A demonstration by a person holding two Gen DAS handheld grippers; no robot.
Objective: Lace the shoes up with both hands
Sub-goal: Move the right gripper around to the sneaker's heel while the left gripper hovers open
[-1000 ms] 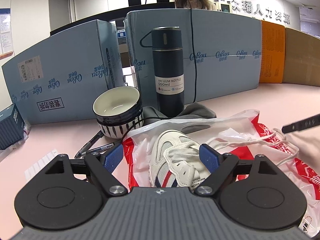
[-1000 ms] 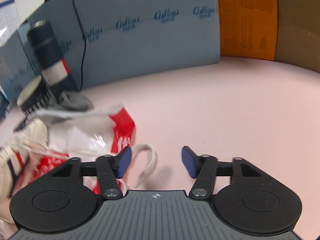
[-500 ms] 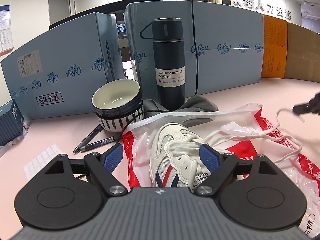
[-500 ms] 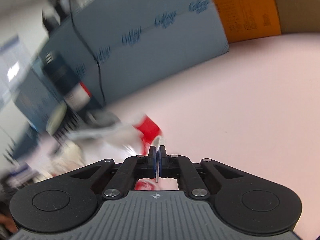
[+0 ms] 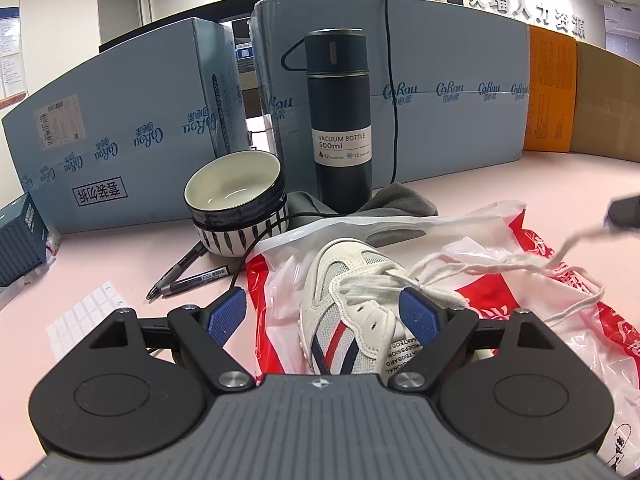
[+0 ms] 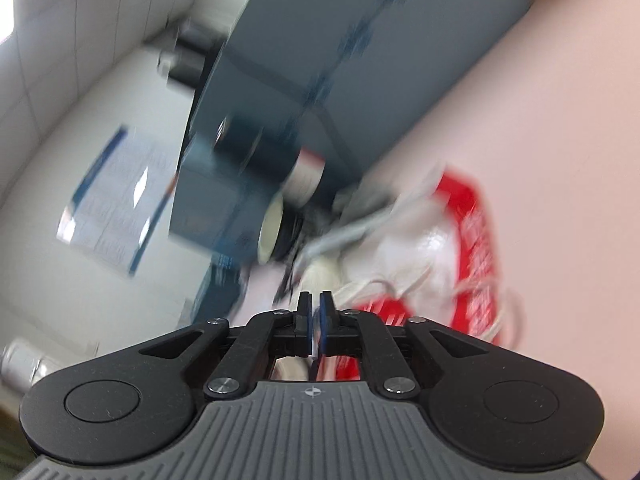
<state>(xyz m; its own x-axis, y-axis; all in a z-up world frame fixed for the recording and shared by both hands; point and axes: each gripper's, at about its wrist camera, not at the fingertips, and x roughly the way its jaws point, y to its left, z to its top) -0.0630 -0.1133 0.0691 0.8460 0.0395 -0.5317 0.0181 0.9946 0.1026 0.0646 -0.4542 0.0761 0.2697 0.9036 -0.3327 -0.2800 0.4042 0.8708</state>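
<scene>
Shoe (image 5: 352, 304) lies on the plastic bag (image 5: 532, 280) on the counter (image 5: 100, 264), toe pointing away, between your left hand-held gripper (image 5: 324, 314), jaws spread, nothing gripped. Right hand-held gripper (image 6: 315, 322) is clenched on the lace (image 5: 520, 262), pulling it off to the shoe's right. Left is nearer the eyelets.

Left gripper wide, right gripper pinched nearly shut.
The left gripper (image 5: 324, 312) points gently downward, blue pads well apart. The right gripper (image 6: 316, 320) is rolled to one side, its pads almost touching with only a slit between them.
</scene>
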